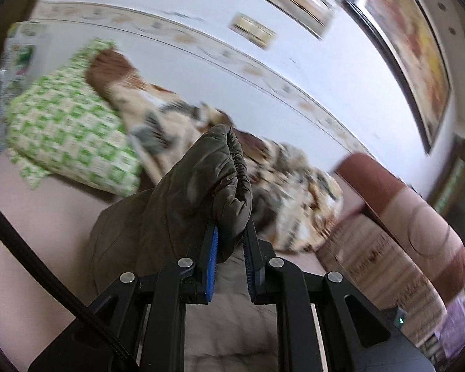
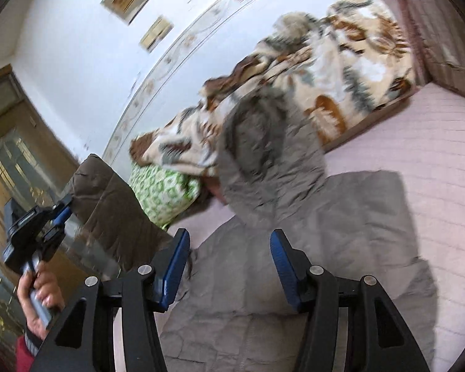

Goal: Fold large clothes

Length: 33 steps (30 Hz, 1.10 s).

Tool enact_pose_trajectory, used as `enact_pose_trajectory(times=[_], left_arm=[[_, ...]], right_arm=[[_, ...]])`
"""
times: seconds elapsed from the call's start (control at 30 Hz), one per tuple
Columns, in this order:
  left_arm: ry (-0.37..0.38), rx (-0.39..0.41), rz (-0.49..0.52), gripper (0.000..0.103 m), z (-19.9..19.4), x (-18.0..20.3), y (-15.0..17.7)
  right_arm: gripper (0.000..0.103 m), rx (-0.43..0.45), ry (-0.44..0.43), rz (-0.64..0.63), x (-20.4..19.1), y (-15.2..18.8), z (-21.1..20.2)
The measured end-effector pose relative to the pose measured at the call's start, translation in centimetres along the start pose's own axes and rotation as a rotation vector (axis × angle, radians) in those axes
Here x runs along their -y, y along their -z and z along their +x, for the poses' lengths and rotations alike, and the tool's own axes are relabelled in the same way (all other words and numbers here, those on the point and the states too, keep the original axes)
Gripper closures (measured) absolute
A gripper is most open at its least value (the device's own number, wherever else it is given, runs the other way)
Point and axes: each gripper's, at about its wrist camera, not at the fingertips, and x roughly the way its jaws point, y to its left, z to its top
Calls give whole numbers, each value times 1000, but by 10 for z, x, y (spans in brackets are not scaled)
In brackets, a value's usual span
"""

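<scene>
Clamping the olive jacket's (image 1: 183,204) elastic cuff at frame centre, the left gripper (image 1: 231,241) lifts the sleeve; the right gripper (image 2: 229,260) gapes empty above the spread jacket on the pink bed (image 2: 434,161).

The jacket's raised sleeve (image 2: 263,155) is smearing into grey blur in the right wrist view — its seams (and cuff) are not showing. The framed pictures (image 1: 303,3) are blurring too, and the patterned blanket (image 2: 341,59) is hiding part of the green pillow (image 2: 164,192).

jacket (image 2: 294,263) on bed (image 2: 434,161), blanket (image 2: 341,62) behind
</scene>
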Motion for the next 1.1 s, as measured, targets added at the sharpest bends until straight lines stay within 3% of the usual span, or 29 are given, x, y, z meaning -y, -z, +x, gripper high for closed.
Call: enact_pose_trajectory(times=[0.3,0.7,0.77,0.83,1.03,1.1], left_arm=[[95,-164,45,88,88,86,73],[58,-443,25,88,213,94,210],[48,-476,35,82,221,92,223],[48,-528,40,58,225,91,232],[116,-465,28,52,178,72,208],[104,-412,39,41,151,54,197]], right_arm=[[45,32,13,138,59,-16,-22],[44,26,67,228,101,-21,-21],[44,17,72,234,103,-20,-17],[44,5,74,239,104,-18,-12],[44,-50,54,260,103,-9,8],[44,-89,70,274,106,-4,18]])
